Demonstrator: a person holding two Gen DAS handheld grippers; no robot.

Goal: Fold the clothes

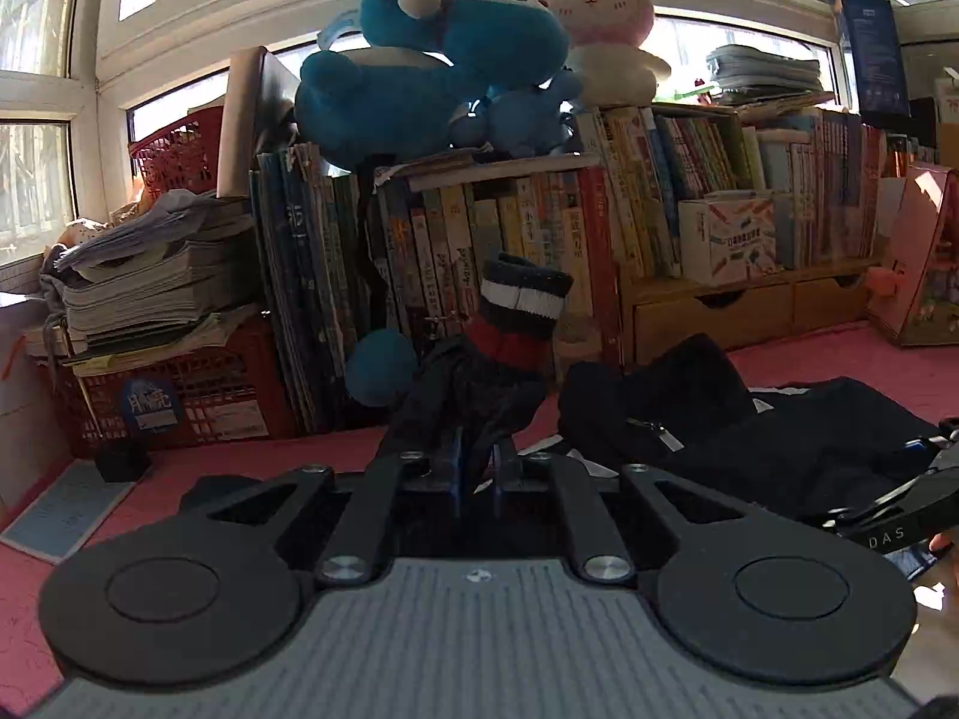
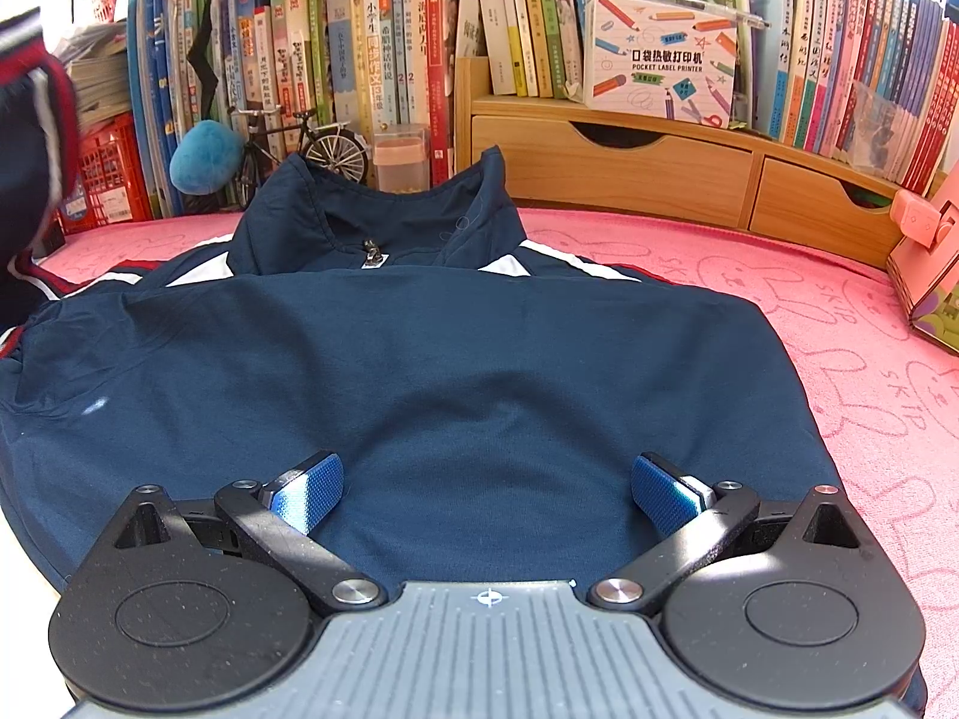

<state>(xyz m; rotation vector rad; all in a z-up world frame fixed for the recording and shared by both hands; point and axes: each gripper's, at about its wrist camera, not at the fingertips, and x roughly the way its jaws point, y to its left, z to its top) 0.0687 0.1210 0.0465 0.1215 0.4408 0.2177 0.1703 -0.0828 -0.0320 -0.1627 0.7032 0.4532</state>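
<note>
A navy track jacket [image 2: 419, 371] with white and red stripes lies on the pink mat, its collar and zipper [image 2: 373, 254] toward the bookshelf. My right gripper [image 2: 488, 494] hovers over the jacket's lower part, open, fingers wide apart with nothing between them. My left gripper [image 1: 476, 476] is shut on the jacket's sleeve [image 1: 479, 395], whose striped navy, white and red cuff [image 1: 518, 311] stands lifted above the fingers. In the right wrist view that raised sleeve [image 2: 30, 138] shows at the far left edge. The rest of the jacket [image 1: 749, 431] lies dark at the right in the left wrist view.
Rows of books [image 2: 539, 18] and wooden drawers [image 2: 629, 168] line the back. Plush toys [image 1: 431, 60] sit on top. A red crate [image 1: 174, 395] with paper stacks stands at the left. A pink box [image 2: 923, 281] stands at the right. The pink mat [image 2: 839, 359] covers the table.
</note>
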